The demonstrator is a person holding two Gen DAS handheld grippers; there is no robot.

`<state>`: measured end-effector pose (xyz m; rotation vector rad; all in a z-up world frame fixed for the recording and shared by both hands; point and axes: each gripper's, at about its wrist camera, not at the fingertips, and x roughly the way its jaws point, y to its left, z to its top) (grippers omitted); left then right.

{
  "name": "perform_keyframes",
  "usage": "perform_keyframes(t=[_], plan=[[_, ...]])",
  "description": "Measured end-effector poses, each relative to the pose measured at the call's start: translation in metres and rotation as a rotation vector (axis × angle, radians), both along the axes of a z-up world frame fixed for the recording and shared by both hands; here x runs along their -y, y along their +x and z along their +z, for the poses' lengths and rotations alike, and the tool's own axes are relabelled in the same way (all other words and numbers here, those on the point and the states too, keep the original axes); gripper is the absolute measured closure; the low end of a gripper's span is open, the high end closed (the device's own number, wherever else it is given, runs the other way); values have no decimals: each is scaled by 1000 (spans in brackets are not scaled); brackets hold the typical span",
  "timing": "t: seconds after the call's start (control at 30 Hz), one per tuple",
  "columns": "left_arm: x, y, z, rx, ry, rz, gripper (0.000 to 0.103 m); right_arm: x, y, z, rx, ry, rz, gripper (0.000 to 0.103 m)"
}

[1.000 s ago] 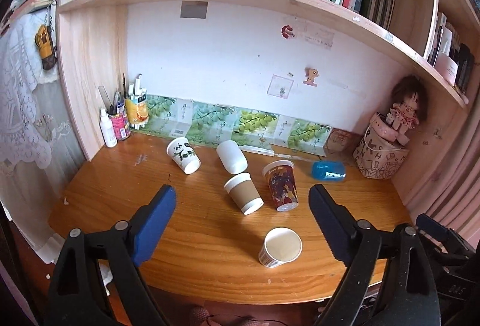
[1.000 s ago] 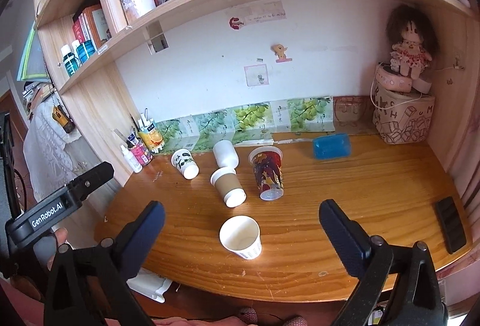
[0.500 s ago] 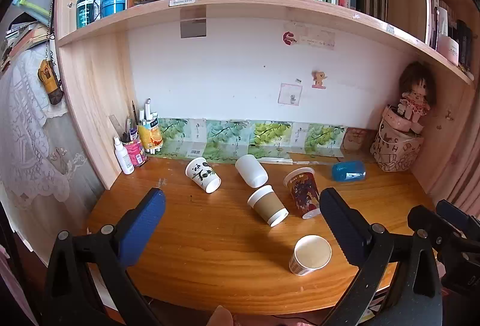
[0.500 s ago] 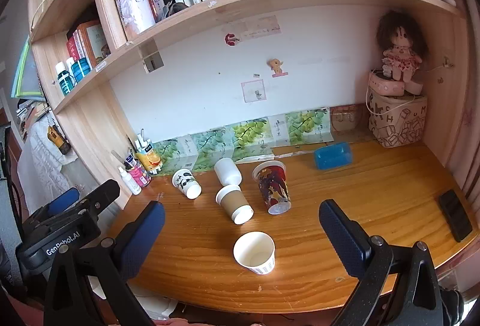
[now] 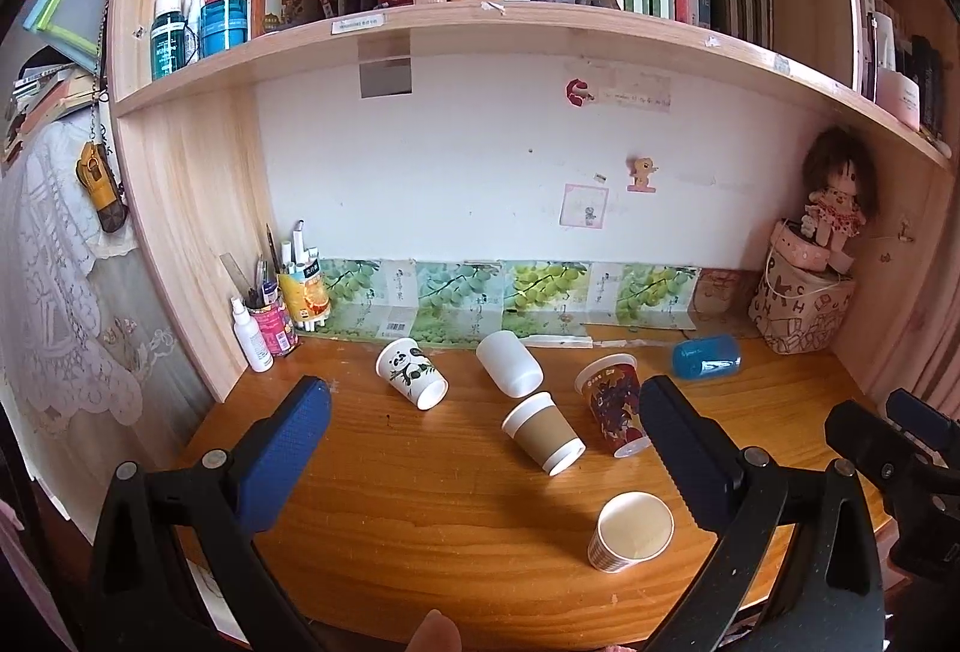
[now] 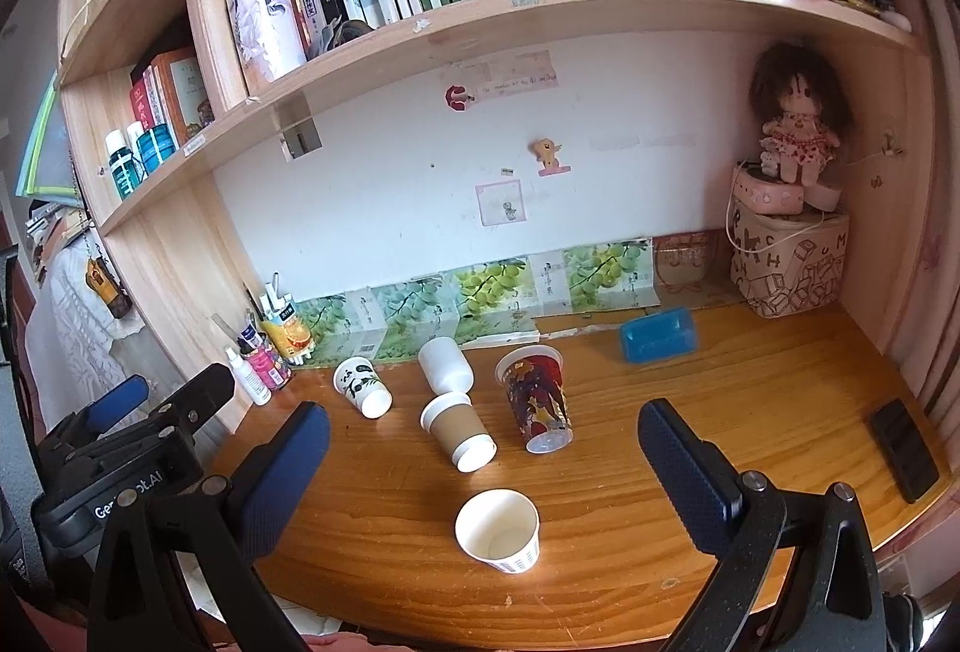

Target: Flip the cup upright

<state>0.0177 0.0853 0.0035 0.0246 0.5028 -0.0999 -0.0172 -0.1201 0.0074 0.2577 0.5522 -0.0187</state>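
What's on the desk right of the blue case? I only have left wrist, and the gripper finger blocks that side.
Observer: A flat black phone-like slab lies near the right edge of the desk.
Operator: Front cup empty?
Observer: Yes. Right wrist looks down into the upright white cup and shows a bare bottom.
Operator: Right gripper state?
Observer: The right gripper is wide open, held back from the desk, nothing between its fingers.
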Motion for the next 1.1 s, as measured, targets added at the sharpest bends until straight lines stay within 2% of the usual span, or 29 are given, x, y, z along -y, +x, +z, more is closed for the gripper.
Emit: perform_keyframes(t=[0.33,1.1], plan=[[0,-2,1,16,-19,11,1,2,6,-2,-16,-5,18,0],[5,2,-5,-30,-11,13,1,5,13,-9,-67,8,27,0]])
